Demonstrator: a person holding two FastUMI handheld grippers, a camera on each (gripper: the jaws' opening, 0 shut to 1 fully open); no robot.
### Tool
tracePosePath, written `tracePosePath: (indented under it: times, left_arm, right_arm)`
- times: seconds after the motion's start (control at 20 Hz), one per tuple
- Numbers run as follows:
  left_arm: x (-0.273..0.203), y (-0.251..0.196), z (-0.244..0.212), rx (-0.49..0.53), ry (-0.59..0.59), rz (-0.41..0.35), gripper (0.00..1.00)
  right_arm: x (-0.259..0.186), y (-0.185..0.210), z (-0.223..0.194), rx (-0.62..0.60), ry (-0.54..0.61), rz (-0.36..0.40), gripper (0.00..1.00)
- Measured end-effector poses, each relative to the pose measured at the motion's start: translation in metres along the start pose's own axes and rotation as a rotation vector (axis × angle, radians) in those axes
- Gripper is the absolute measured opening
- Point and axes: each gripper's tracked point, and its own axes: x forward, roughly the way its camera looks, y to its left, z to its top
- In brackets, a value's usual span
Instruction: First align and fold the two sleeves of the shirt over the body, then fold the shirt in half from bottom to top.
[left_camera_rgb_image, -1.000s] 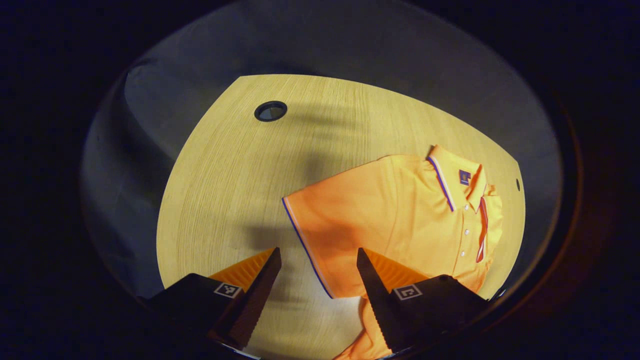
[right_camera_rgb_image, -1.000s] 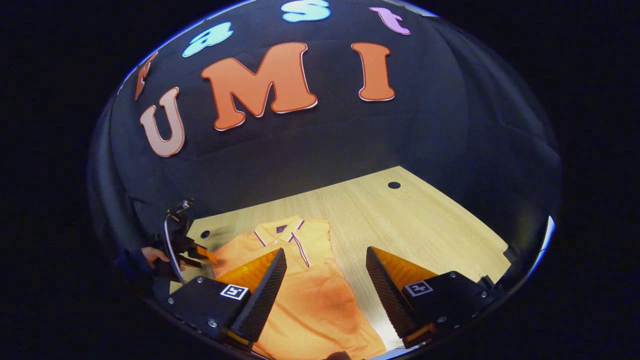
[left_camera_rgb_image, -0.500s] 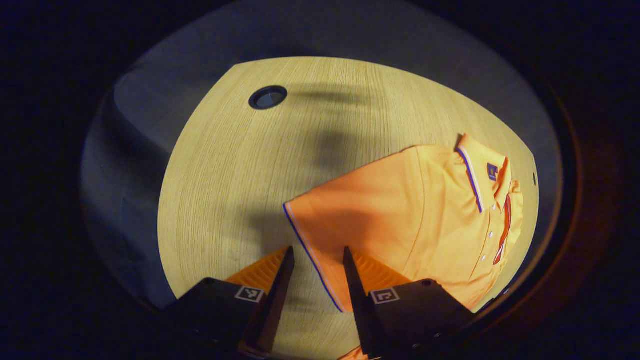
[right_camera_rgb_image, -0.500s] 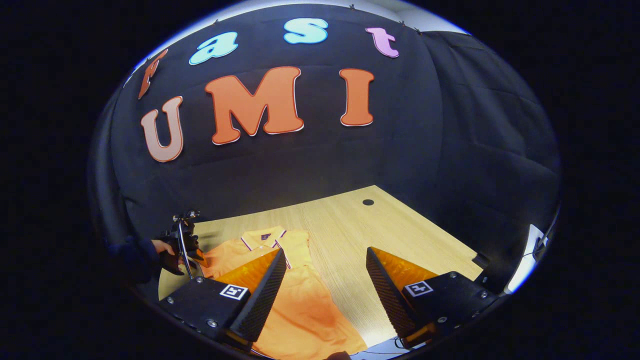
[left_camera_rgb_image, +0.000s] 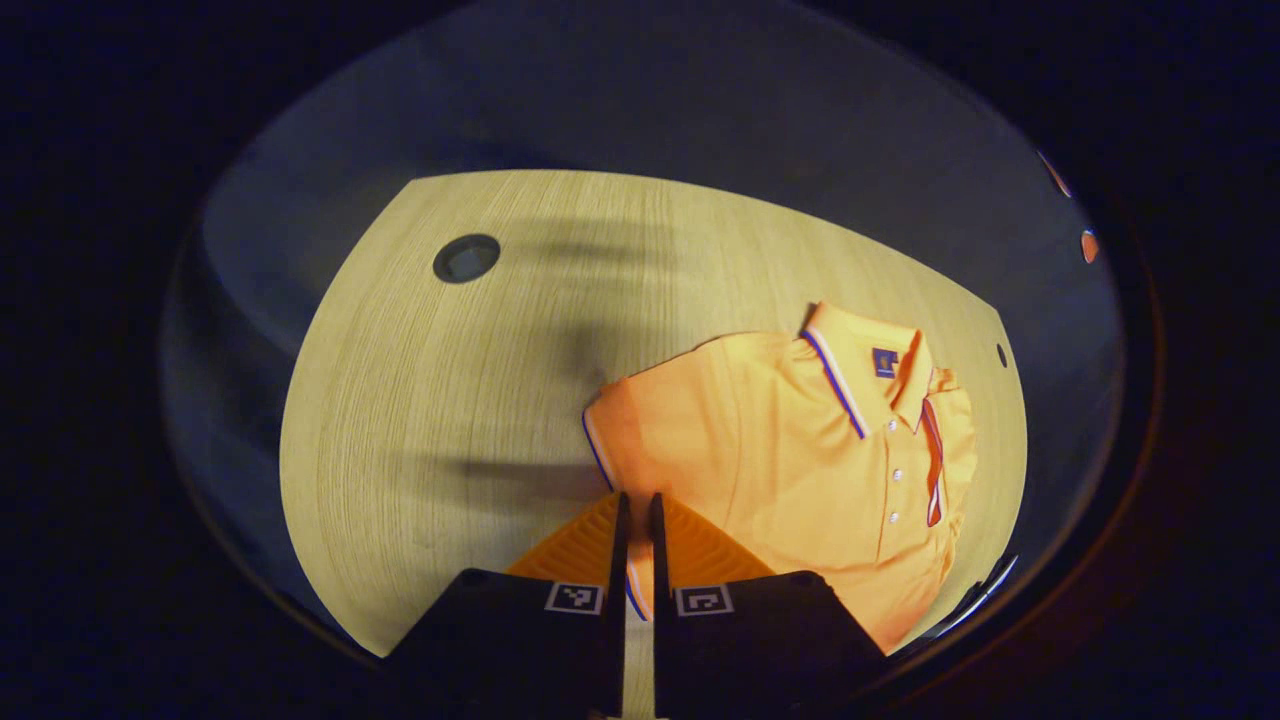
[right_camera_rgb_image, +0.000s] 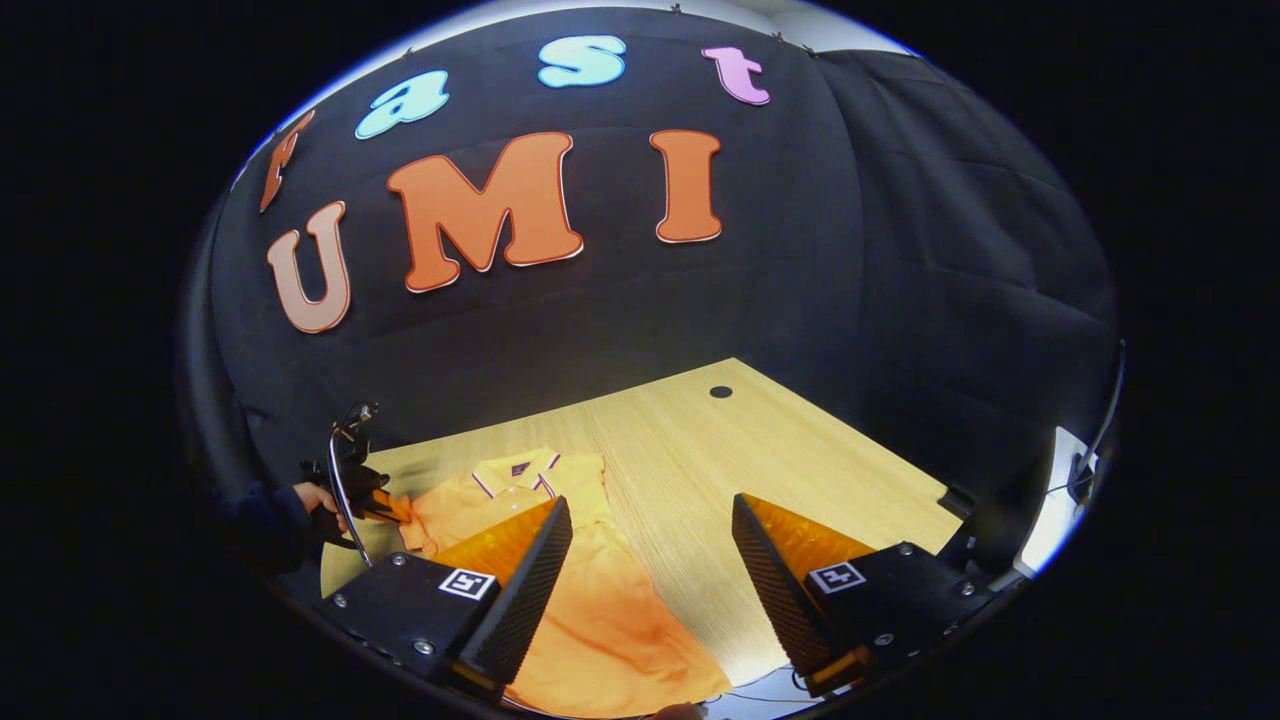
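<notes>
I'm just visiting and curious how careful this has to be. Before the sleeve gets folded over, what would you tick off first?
1. Left gripper shut on the sleeve edge: ok, the striped hem sits between its nearly closed fingers.
2. Right gripper free: ok, open above the shirt, holding nothing.
3. Collar lying flat, buttons up: ok.
4. The other sleeve already folded: cannot tell.
5. Table free beside the shirt: ok, bare wood.
6. Only one layer of cloth pinched: cannot tell.

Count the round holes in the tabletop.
2. One large hole sits near the table's far left corner in the left gripper view; a small hole lies near the edge beyond the shirt collar. The shirt may hide others.
</notes>
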Motion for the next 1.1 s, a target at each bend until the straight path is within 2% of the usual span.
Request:
tracePosePath:
  times: [0.3,0.5,0.55,0.6,0.65,0.7,0.8,0.95,1.05,1.1]
  left_arm:
    - [-0.012,-0.05,0.023,0.142,-0.047,-0.025,0.12]
    - [-0.007,-0.089,0.027,0.193,-0.036,-0.08,0.12]
    - [-0.007,-0.102,0.026,0.204,-0.038,-0.113,0.18]
    - [-0.005,-0.113,0.024,0.211,-0.045,-0.146,0.41]
    - [-0.008,-0.12,0.023,0.22,-0.053,-0.169,0.53]
    - [-0.011,-0.122,0.021,0.229,-0.066,-0.174,0.79]
    - [-0.019,-0.117,0.017,0.241,-0.095,-0.15,0.88]
    - [-0.042,-0.108,0.003,0.224,-0.135,-0.11,0.9]
    - [-0.065,-0.102,-0.003,0.215,-0.184,-0.086,0.98]
    - [-0.078,-0.1,-0.009,0.218,-0.212,-0.069,0.98]
  right_arm:
    - [0.003,0.004,-0.003,0.041,0.012,0.02,0.98]
    - [-0.006,-0.005,-0.003,0.04,0.012,-0.003,0.98]
    - [-0.009,-0.005,0.0,0.053,0.005,-0.006,0.98]
    - [-0.01,-0.005,0.002,0.064,-0.004,-0.005,0.98]
    - [-0.012,-0.007,0.003,0.068,-0.011,-0.009,0.98]
    - [-0.013,-0.009,0.003,0.064,-0.017,-0.012,0.98]
    - [-0.01,-0.011,0.003,0.044,-0.021,-0.005,0.98]
    - [-0.001,-0.01,0.006,0.003,-0.025,0.026,0.98]
    - [0.001,-0.003,0.015,-0.023,-0.044,0.073,0.98]
    - [0.001,-0.002,0.019,-0.043,-0.06,0.091,0.98]
